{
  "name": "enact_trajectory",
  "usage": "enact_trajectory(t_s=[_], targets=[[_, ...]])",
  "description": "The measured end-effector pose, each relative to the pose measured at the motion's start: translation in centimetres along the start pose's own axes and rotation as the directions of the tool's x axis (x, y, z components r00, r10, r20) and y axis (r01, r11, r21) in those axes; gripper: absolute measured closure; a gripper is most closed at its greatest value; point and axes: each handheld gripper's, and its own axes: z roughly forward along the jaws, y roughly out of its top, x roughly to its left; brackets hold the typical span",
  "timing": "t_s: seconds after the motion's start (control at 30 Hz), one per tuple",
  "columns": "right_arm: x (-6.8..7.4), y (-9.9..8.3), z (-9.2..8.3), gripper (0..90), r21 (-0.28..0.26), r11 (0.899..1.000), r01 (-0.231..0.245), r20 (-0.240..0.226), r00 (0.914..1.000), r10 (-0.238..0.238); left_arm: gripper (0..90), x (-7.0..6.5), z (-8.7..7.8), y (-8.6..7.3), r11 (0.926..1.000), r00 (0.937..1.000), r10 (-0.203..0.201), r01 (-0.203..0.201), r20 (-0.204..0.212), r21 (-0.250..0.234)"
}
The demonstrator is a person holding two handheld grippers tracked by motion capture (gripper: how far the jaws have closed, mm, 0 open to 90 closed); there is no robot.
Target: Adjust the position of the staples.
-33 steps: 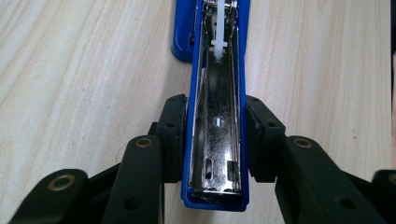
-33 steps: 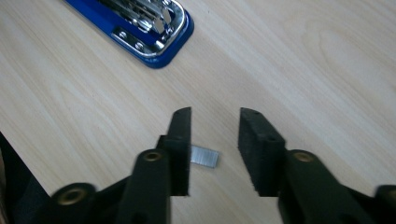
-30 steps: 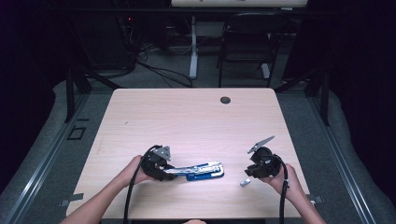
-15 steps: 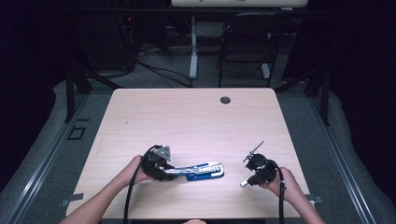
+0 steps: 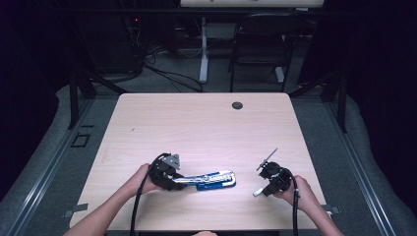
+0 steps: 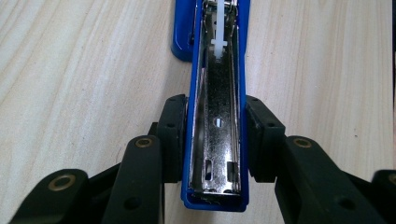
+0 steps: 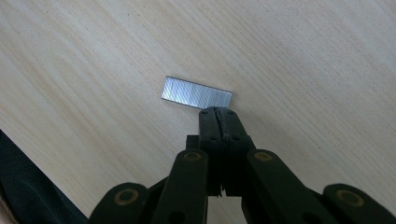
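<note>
Left claw [image 6: 215, 140] clamps glossy blue stapler [image 6: 217, 93]; ridged silver staple strip [image 7: 196, 92] lies flat.

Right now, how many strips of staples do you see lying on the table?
1: a staple strip lies on the table just ahead of the shut right gripper. More may sit hidden inside the stapler.

Wooden table [image 5: 196, 128], blue stapler [image 5: 211, 179], staple strip [image 7: 196, 91]

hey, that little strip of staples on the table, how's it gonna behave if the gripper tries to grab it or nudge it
The strip of staples lies flat and thin on the smooth wooden table, so a nudge would probably slide it, not roll it. Its shiny metal likely makes it slippery between the jaws. The fine ridges suggest separate staples, so a hard squeeze may snap it.
</note>
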Motion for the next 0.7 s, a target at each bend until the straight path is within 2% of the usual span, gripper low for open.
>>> enact_trajectory(t_s=[0.07, 0.1, 0.13, 0.17, 0.2, 0.37, 0.47, 0.7], targets=[[0.05, 0.02, 0.03, 90.0, -0.004, 1.0, -0.003, -0.002, 1.0, 0.003, 63.7, 0.01, 0.0, 0.0, 1.0, 1.0, 0.0, 0.0, 0.0, 0.0], [0.37, -0.13, 0.5, 90.0, -0.068, 0.997, -0.049, -0.01, 0.9988, 0.048, 63.8, 0.02, 0.01, 0.0, 1.0, 1.0, 0.001, -0.001, 0.001, 0.001], [0.46, -0.14, 0.61, 90.0, -0.081, 0.995, -0.06, -0.012, 0.9982, 0.059, 63.8, 0.01, 0.02, 0.01, 1.0, 1.0, 0.001, -0.001, 0.0, 0.001], [0.46, -0.14, 0.61, 90.0, -0.081, 0.995, -0.06, -0.012, 0.9982, 0.059, 63.8, 0.01, 0.02, 0.01, 1.0, 1.0, 0.001, -0.001, 0.0, 0.001], [0.07, 0.22, -0.02, 90.0, 0.006, 1.0, 0.006, 0.007, 1.0, -0.006, 63.8, 0.0, 0.01, 0.01, 1.0, 1.0, 0.002, -0.002, 0.0, 0.002], [0.07, 0.13, 0.01, 90.0, 0.017, 1.0, 0.008, 0.002, 1.0, -0.008, 63.8, 0.0, -0.01, 0.04, 0.9999, 1.0, 0.006, -0.006, -0.004, 0.009], [0.21, 0.15, 0.21, 90.0, -0.012, 1.0, -0.01, 0.005, 0.9999, 0.01, 63.9, 0.02, 0.01, 0.05, 0.9999, 1.0, 0.004, -0.004, -0.001, 0.012], [0.31, 0.42, 0.26, 89.8, -0.02, 1.0, -0.009, 0.029, 0.9995, 0.01, 63.9, 0.02, 0.03, 0.05, 0.9999, 1.0, 0.005, -0.005, -0.001, 0.011]])
